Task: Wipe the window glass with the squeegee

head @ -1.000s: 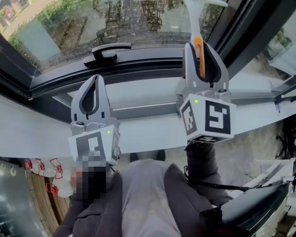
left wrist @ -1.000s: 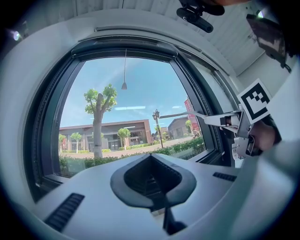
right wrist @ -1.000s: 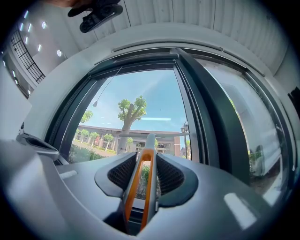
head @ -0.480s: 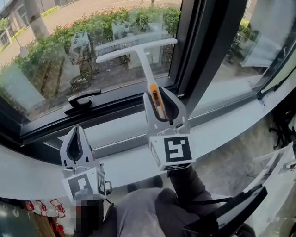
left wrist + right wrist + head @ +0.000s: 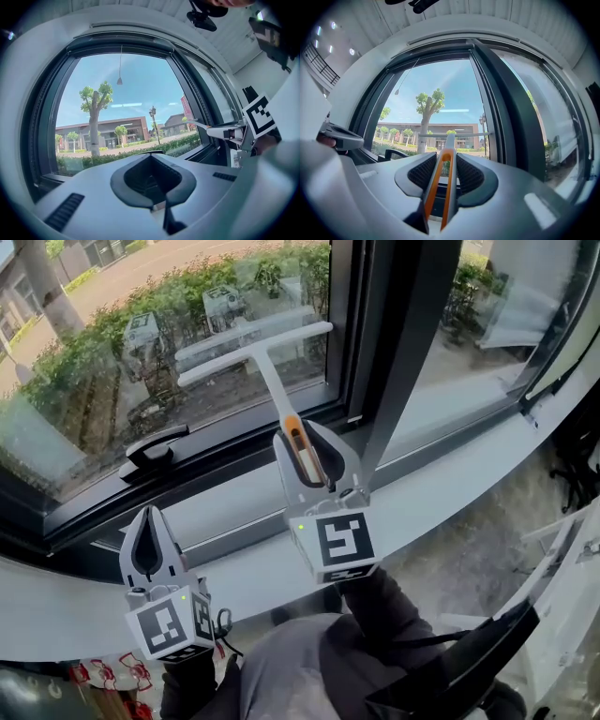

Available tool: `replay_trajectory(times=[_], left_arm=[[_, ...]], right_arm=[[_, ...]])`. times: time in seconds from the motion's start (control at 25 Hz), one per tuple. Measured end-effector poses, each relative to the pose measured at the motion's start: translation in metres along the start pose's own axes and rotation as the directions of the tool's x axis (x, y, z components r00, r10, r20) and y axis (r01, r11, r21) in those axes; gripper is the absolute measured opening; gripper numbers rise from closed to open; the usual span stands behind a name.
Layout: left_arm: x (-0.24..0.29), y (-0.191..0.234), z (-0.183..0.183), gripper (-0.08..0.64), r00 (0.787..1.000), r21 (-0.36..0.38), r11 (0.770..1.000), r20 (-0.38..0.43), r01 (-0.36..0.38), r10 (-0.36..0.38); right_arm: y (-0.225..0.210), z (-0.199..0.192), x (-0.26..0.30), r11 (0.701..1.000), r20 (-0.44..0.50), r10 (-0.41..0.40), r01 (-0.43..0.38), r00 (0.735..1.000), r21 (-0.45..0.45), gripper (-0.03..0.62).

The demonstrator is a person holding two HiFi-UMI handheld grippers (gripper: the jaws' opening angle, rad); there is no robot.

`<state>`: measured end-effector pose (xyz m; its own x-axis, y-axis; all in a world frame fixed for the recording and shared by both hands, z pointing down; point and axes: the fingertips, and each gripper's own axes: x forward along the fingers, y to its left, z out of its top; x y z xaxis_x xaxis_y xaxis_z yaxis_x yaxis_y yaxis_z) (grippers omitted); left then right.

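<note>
Right gripper (image 5: 302, 442): pinches squeegee (image 5: 267, 381) handle, blade near window glass (image 5: 112, 362) at 11 o'clock. Left gripper (image 5: 150, 517): pressed together, empty, at 7 o'clock.

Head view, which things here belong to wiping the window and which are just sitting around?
Part of the job:
squeegee, its handle clamped in the right tongs
window glass

Just there:
left tongs, shut on nothing
black window handle
white sill
</note>
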<state>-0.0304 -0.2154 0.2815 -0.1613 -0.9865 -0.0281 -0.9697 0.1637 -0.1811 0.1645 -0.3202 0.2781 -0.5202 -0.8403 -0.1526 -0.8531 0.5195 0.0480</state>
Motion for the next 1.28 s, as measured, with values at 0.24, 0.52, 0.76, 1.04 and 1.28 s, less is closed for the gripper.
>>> replay_trajectory(times=[0.24, 0.52, 0.76, 1.04, 1.28], left_arm=[[0.002, -0.004, -0.005, -0.002, 1.000, 0.011, 1.000, -0.003, 0.015, -0.015], [0.005, -0.005, -0.010, -0.002, 1.000, 0.012, 1.000, -0.010, 0.025, -0.025], [0.008, -0.010, -0.012, -0.002, 0.999, 0.015, 0.999, -0.016, 0.039, -0.039], [0.010, -0.013, -0.014, -0.002, 0.998, 0.018, 0.998, -0.025, 0.053, -0.052], [0.012, -0.016, -0.016, -0.002, 0.998, 0.023, 0.998, -0.036, 0.060, -0.059]], right_arm=[[0.001, -0.011, -0.001, 1.000, -0.016, 0.003, -0.003, 1.000, 0.016, 0.132], [0.003, -0.023, -0.002, 1.000, -0.032, 0.002, -0.001, 0.999, 0.018, 0.132], [0.003, -0.034, -0.005, 1.000, -0.055, 0.001, 0.001, 0.998, 0.019, 0.132], [0.004, -0.043, -0.008, 1.000, -0.067, 0.000, 0.001, 0.998, 0.028, 0.132], [0.005, -0.055, -0.009, 0.999, -0.090, 0.005, -0.002, 0.996, 0.036, 0.132]])
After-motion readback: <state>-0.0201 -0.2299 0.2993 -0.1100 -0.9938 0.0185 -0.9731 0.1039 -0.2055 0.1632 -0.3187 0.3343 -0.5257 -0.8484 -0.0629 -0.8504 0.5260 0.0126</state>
